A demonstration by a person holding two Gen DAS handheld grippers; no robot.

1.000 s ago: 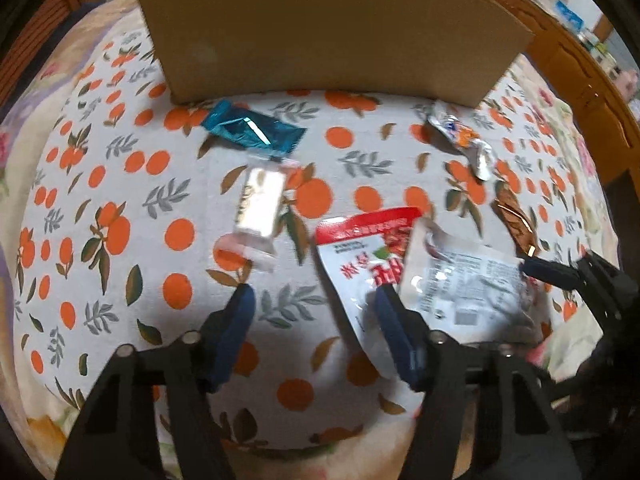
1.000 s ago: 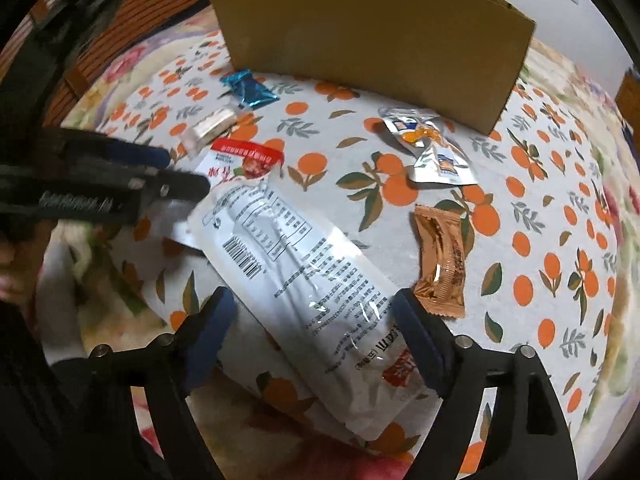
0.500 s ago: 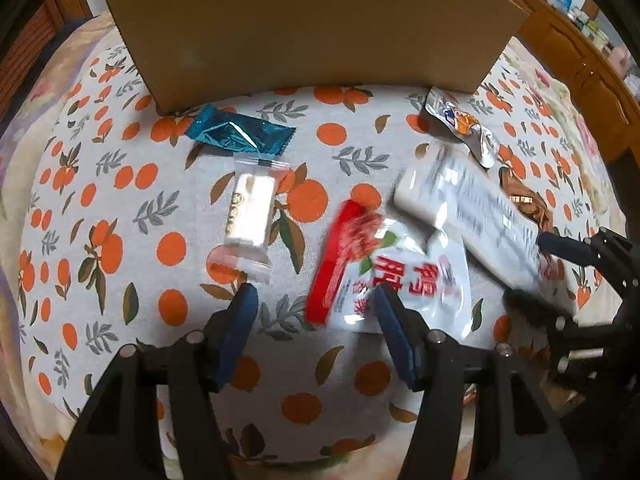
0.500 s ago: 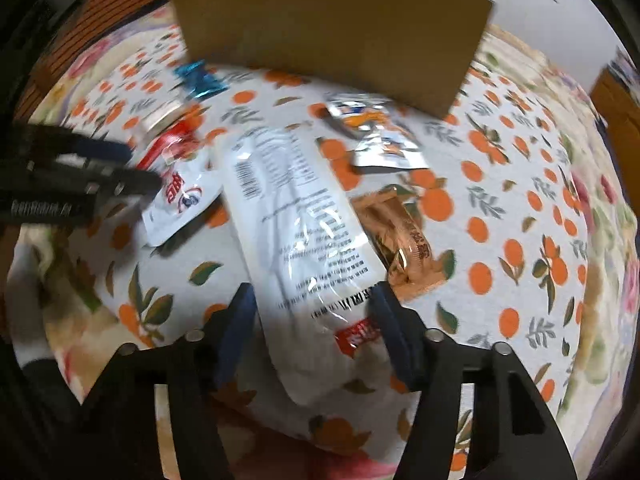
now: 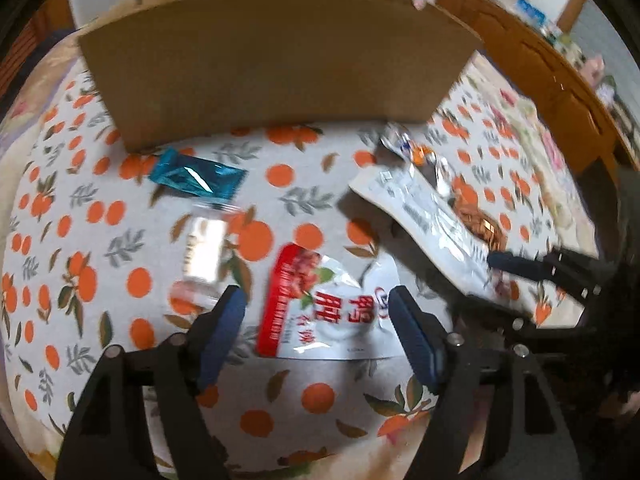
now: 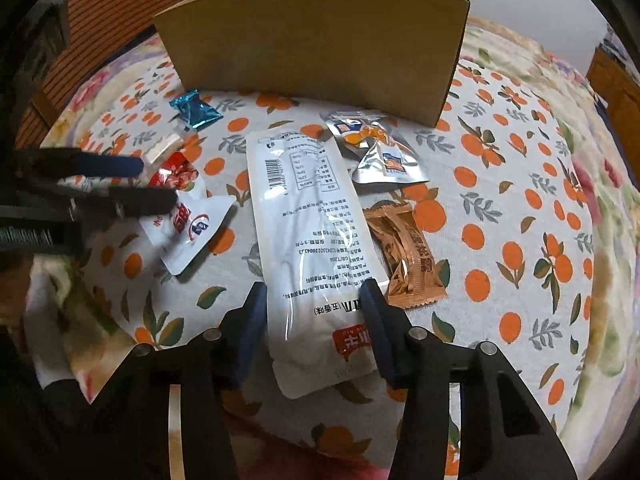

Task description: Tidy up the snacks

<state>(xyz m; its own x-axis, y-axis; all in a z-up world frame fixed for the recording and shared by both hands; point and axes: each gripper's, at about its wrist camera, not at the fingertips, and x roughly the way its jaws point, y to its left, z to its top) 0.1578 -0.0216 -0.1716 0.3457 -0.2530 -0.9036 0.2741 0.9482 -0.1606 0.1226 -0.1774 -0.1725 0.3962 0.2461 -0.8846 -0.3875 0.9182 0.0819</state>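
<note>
Right gripper [image 6: 314, 312] pinches the near end of the long white snack bag [image 6: 308, 220], which stretches ahead toward the cardboard box [image 6: 316, 48]. Left gripper [image 5: 318, 320], spread, hovers over the red-and-white pouch [image 5: 320, 312]. Risk: slick film slips, or the bag's side drags the orange packet [image 6: 404, 256].

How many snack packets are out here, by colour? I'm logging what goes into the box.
White long packet: 1
Red-and-white pouch: 1
Teal wrapper: 1
Clear-wrapped pale bar: 1
Silver-and-orange packets: 2
Copper-orange packet: 1
Total: 7
</note>
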